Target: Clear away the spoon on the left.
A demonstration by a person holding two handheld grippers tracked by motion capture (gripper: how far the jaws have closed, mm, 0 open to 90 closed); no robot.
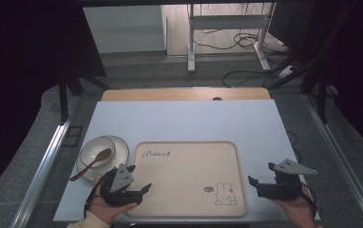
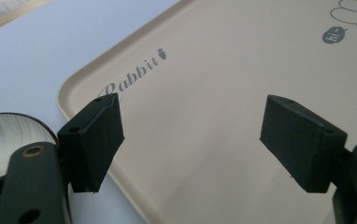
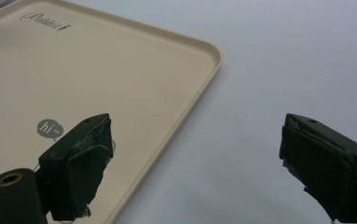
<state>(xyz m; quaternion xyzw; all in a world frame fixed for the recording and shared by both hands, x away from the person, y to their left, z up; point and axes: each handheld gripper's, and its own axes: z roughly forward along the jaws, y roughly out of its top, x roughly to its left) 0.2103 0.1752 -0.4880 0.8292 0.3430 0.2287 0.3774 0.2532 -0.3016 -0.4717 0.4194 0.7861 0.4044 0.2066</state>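
Both hands enter at the near edge of the white table (image 1: 184,114), each holding a gripper. Left gripper (image 1: 137,179) hovers over the near-left corner of the beige tray (image 1: 189,209), jaws spread wide and holding nothing; its own view confirms the gap, with bare tray surface (image 2: 223,93) between the black pads (image 2: 95,140). Right gripper (image 1: 260,174) sits just off the tray's near-right corner, above the table, jaws likewise wide and empty; its view shows one pad over the tray rim (image 3: 200,84) and the other over bare tabletop. Tray interior carries no items, only the printed script and rabbit figure. Bowl (image 1: 97,152) rests on a plate (image 1: 121,145) just left of the tray, near the left gripper, with a wooden spoon (image 1: 92,164) lying in the bowl, handle projecting toward the near-left. Assessment: nothing is gripped and nothing stands on the tray, so the work appears to be at its outset. Judged remaining: any grasp of the bowl set or the tray, and all transfer.
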